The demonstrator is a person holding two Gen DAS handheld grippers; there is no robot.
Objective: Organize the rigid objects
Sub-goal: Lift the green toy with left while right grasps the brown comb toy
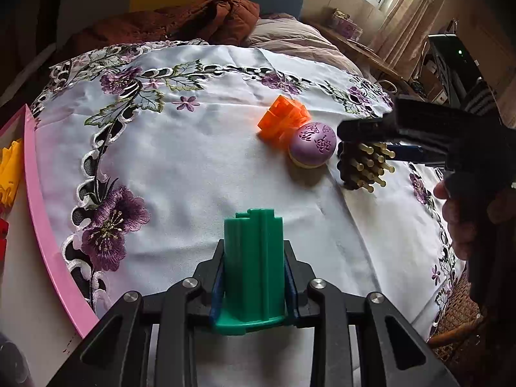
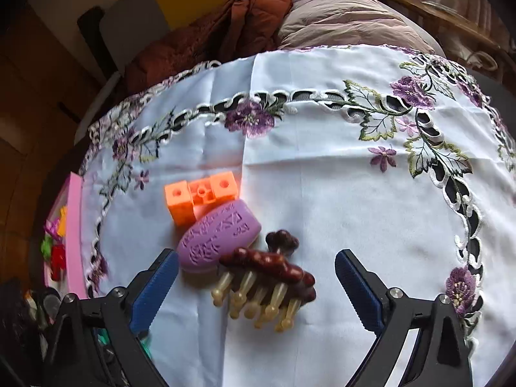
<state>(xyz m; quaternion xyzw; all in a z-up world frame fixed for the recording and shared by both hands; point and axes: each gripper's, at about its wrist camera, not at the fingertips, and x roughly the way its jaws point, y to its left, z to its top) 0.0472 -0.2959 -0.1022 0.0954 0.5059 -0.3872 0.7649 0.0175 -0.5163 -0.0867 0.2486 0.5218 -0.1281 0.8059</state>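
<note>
We see the green block [image 1: 254, 267] clamped upright in our left claw [image 1: 254, 285]. Our right claw [image 2: 256, 290] gapes wide over the wooden comb [image 2: 269, 277] (only its view shows the bristles), beside the purple stamp [image 2: 217, 240].

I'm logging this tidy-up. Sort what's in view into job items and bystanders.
Job: green block in the left tongs; orange block, purple stamp, wooden comb before the open right tongs; pink tray.
Bystanders: tablecloth, brown jacket.
</note>
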